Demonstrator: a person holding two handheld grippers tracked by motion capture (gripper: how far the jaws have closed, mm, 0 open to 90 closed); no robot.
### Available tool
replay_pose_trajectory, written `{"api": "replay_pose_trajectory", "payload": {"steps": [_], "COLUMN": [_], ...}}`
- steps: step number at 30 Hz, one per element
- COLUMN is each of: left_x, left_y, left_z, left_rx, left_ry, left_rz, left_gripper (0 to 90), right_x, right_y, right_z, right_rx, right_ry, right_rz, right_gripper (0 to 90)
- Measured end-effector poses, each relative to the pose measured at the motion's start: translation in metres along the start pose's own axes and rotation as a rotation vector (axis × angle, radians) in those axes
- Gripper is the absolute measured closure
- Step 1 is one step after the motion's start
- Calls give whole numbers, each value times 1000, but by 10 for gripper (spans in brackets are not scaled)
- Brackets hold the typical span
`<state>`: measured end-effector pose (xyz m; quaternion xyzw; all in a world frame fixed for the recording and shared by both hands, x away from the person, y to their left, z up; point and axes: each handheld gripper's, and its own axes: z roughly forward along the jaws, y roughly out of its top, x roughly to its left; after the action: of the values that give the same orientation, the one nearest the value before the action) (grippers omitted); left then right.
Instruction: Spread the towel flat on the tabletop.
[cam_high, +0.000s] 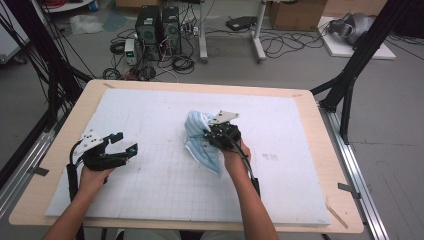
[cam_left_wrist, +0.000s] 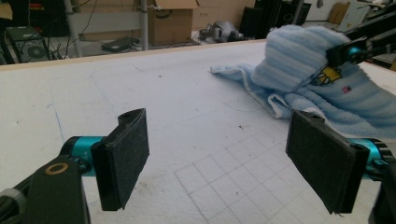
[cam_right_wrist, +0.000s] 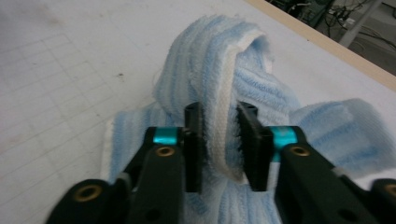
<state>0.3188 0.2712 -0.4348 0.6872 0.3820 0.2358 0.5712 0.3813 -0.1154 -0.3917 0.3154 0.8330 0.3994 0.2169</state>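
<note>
A light blue striped towel (cam_high: 200, 142) lies crumpled near the middle of the white gridded mat (cam_high: 150, 180). My right gripper (cam_high: 211, 134) is shut on a raised fold of the towel (cam_right_wrist: 224, 98), with the cream hem pinched between its black pads (cam_right_wrist: 194, 144). Part of the towel hangs lifted off the mat. My left gripper (cam_high: 124, 142) hovers over the mat's left side, open, with nothing between its wide-spread pads (cam_left_wrist: 123, 156). In the left gripper view the towel (cam_left_wrist: 299, 74) lies ahead to the right, with the right gripper's tip (cam_left_wrist: 348, 51) on it.
The mat covers a wooden table (cam_high: 75, 105) with rounded corners. Beyond the table's far edge the floor holds computer towers (cam_high: 157, 27), tangled cables and a cardboard box (cam_high: 297, 14). Black frame legs (cam_high: 350, 70) stand at the right and left.
</note>
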Motion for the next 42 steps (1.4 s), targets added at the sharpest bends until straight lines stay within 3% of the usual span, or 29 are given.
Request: {"api": "replay_pose_trajectory", "payload": {"steps": [2,3,4,8,10,12,14,16,19,20,21,22,23,24,25,26,28,29,30,31,32,34,35,37,38,39,42], "left_x": [0,0,0,0,0,0,-1,-2,-2,-2,-2,-2,-3,-3,-4,-4,-5,-6,-5,-5,-5,-5,-5,-5,-4,-4,-4], "left_y": [0,0,0,0,0,1,1,1,1,1,1,1,1,1,1,1,1,2,1,1,1,1,1,1,1,1,1], "left_z": [0,0,0,0,-1,-1,-1,-1,0,0,0,1,1,2,3,3,3,3,3,3,3,3,3,3,3,4,4], "left_rx": [2,3,4,0,-1,-1,-1,-2,-1,0,-1,-2,-1,0,1,1,0,-1,1,2,2,2,1,3,2,1,0], "left_ry": [-1,0,2,5,8,8,7,6,4,5,6,4,3,4,2,2,-2,-2,-3,-3,-4,-5,-5,-5,-6,-6,-7], "left_rz": [3,5,6,0,3,3,0,1,5,5,5,3,4,4,9,9,12,13,13,13,8,8,8,8,8,7,5], "left_gripper": [221,221,221,222,222,222,222,222,223,223,223,222,222,222,223,223,223,223,223,223,223,223,223,223,223,222,223], "right_x": [-4,-4,-6,-6,-5,-4,-7,-9,-13,-14,-14,-15,-15,-19,-21,-21,-26,-27,-30,-30,-32,-33,-34,-31,-31,-28,-24], "right_y": [-5,-5,-10,-18,-31,-35,-51,-57,-77,-90,-90,-98,-98,-100,-98,-98,-86,-81,-64,-64,-50,-45,-35,-28,-28,-25,-29], "right_z": [-20,-20,-34,-54,-79,-87,-106,-112,-126,-135,-135,-143,-143,-152,-156,-156,-160,-159,-149,-149,-129,-120,-92,-62,-62,-31,-2], "right_rx": [-30,-30,-50,-69,-85,-89,-91,-85,-46,-3,-3,15,15,-36,-66,-66,-131,-144,-159,-159,-150,-141,-106,-22,-22,56,172], "right_ry": [32,32,60,82,104,101,108,106,75,28,28,-18,-18,-44,-65,-65,-94,-96,-106,-106,-92,-84,-55,-45,-45,-1,15], "right_rz": [51,51,77,98,136,138,182,196,227,221,221,192,192,208,217,217,228,228,207,207,198,201,191,161,161,145,114], "right_gripper": [779,779,779,777,775,775,774,774,774,752,752,626,626,513,461,461,402,384,357,357,329,325,324,328,328,344,383]}}
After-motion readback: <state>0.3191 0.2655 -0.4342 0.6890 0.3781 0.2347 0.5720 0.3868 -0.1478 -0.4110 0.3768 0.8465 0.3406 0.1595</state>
